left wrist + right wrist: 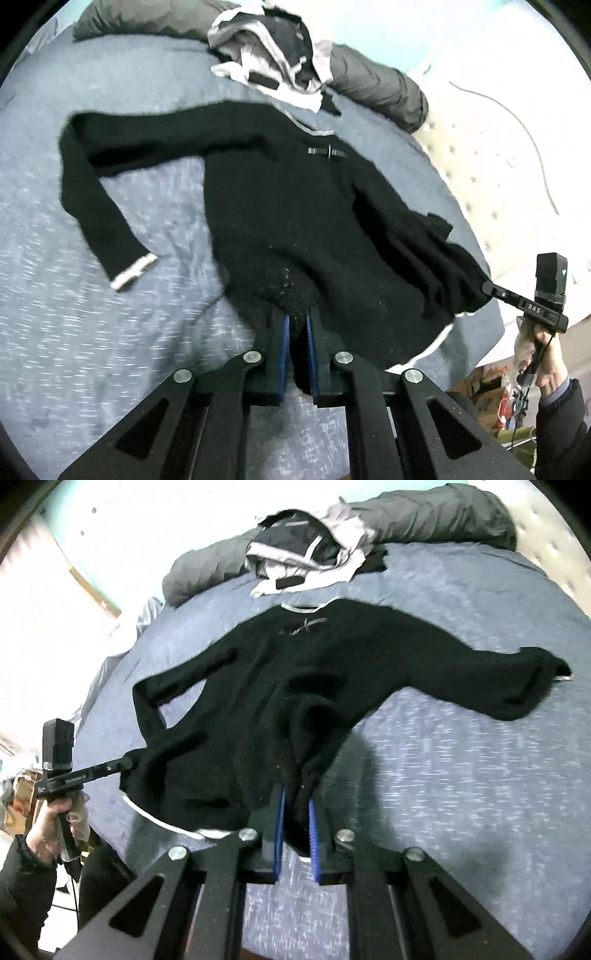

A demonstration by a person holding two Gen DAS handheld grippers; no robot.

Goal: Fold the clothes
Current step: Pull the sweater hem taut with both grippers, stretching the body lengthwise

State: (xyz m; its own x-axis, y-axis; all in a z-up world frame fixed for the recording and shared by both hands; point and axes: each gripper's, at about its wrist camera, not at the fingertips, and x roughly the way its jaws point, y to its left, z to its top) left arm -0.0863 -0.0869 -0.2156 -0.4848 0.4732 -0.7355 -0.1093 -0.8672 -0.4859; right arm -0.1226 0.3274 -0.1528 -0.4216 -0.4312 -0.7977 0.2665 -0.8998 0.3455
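Sweater (280, 206) lies spread on the bed (110, 332), collar away from us, black knit with a pale trim at collar, cuff and hem. We have both tongs on its near hem: left tongs (297, 325) closed down on a bunch of the hem fabric, blue pads pinching it; right tongs (295, 805) likewise closed on a wad of hem, seen in the right wrist view. Each pair also shows from the other camera, off at the side, with the hem stretched between them and lifted a little off the bed near the edge. Left sleeve (92, 206) is bent at the elbow and lies flat beside the body, cuff toward us. Right sleeve (480, 675) runs out sideways, its end doubled over. Progress, as we judge it: body is laid out but not folded, no sleeve is turned in over the chest, hem is in hand. That fits either laying the garment down flat or lifting the hem toward the collar. Pile of other clothes (273, 55) sits unfolded at the far end of the bed by a grey duvet roll (380, 92), so more is left.
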